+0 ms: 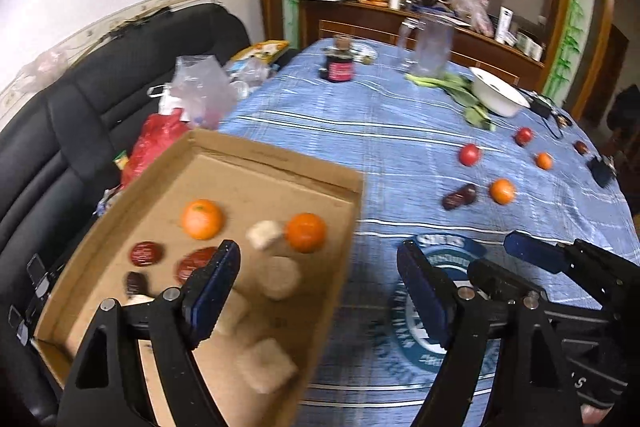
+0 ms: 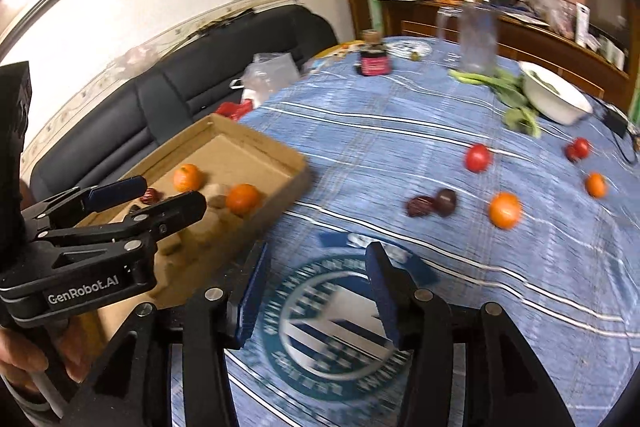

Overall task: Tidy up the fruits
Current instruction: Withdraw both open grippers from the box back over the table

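Observation:
A shallow cardboard box (image 1: 276,163) lies on the table's left side and holds two oranges (image 1: 202,219), dark red fruits (image 1: 146,253) and pale cakes (image 1: 279,277). On the blue cloth to the right lie two loose oranges (image 1: 502,191), two red tomatoes (image 1: 469,154) and dark dates (image 1: 459,196). My left gripper (image 1: 320,283) is open and empty above the box's right edge. My right gripper (image 2: 316,291) is open and empty above the cloth's round logo (image 2: 332,331). The left gripper also shows in the right wrist view (image 2: 160,195) over the box (image 2: 256,143).
At the far end of the table stand a dark jar (image 1: 340,65), clear plastic jars (image 1: 434,47), green vegetables (image 1: 460,87) and a white bowl (image 1: 498,93). A black sofa (image 1: 80,115) with plastic bags (image 1: 200,91) runs along the left. A black device with cable (image 1: 600,167) lies at the right edge.

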Demonstrator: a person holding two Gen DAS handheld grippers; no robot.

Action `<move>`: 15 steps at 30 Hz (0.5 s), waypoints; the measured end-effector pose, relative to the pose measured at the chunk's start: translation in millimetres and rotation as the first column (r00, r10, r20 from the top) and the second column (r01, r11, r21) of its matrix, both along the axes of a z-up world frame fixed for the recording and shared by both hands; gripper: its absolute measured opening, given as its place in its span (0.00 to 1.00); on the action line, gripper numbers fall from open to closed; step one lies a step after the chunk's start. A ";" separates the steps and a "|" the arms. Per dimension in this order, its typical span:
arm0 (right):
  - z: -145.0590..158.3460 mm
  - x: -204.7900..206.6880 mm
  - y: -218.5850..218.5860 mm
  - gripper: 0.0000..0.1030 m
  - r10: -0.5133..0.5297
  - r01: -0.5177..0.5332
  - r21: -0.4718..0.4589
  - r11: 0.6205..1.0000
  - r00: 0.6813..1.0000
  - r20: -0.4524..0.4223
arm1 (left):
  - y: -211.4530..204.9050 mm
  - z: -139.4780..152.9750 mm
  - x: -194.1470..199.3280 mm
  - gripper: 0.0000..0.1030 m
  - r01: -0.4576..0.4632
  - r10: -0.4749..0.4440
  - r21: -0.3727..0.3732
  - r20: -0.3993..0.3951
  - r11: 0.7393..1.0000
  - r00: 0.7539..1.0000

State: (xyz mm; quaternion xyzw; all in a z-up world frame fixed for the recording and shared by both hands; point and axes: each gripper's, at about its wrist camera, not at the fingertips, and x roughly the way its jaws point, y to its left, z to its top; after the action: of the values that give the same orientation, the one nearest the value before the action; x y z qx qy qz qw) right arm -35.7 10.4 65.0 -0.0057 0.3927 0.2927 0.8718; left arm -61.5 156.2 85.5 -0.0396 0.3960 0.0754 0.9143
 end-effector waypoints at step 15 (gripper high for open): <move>-23.7 21.1 -97.8 0.54 -0.150 0.148 -0.044 0.988 0.988 -0.037 | -72.0 -31.1 49.2 0.78 0.144 -0.149 -0.055 -0.083 0.988 0.985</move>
State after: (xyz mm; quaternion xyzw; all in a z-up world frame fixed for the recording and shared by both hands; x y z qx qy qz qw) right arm -14.6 -87.3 41.3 0.0115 0.4153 0.2184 0.8830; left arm -12.3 84.3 54.3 -0.0292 0.4389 0.0000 0.8981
